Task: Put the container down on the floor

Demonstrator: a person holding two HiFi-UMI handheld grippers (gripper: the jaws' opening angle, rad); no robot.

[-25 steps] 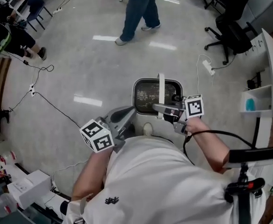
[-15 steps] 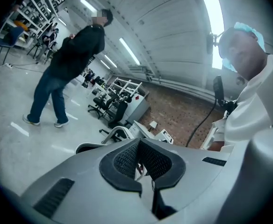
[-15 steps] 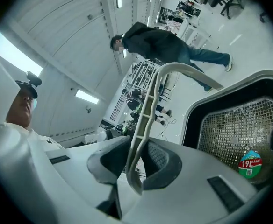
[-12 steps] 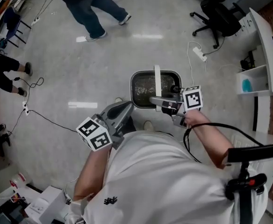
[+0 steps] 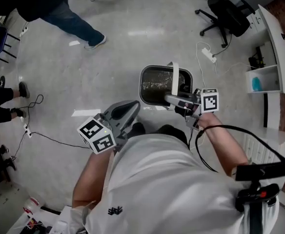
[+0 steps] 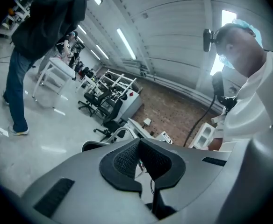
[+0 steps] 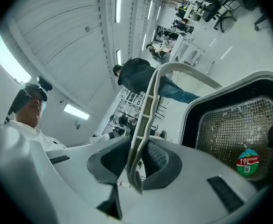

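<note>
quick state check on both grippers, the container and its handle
left gripper: shut, nothing between its jaws
right gripper: shut on the handle
handle: raised upright, clamped in the right gripper
container: top open, hanging by the handle, not yet set on the floor

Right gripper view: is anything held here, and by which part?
Yes. The right gripper is shut on the white handle of the container, with the handle between its pads. The left gripper is shut and empty.
</note>
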